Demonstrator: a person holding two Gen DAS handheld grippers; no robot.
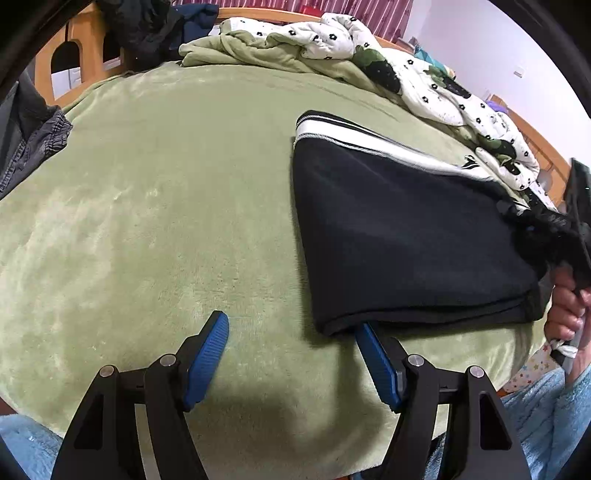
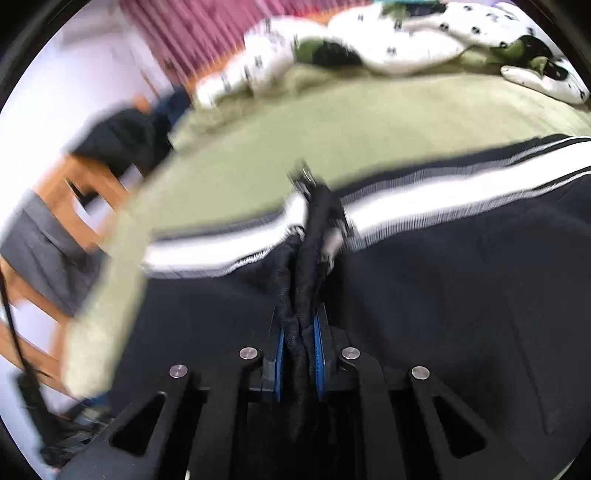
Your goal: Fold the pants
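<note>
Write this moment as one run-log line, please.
stage: folding | left gripper: open, beside pants | right gripper: shut on pants | surface: green blanket

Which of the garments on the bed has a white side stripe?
The black pants, folded on the green blanket. The grey garment at the far left edge shows no stripe.

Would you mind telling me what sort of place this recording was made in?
Most likely a bedroom at home. The pants lie on a bed covered by a green blanket, a rumpled flower-print quilt is heaped at the far side, and a striped curtain hangs behind.
</note>
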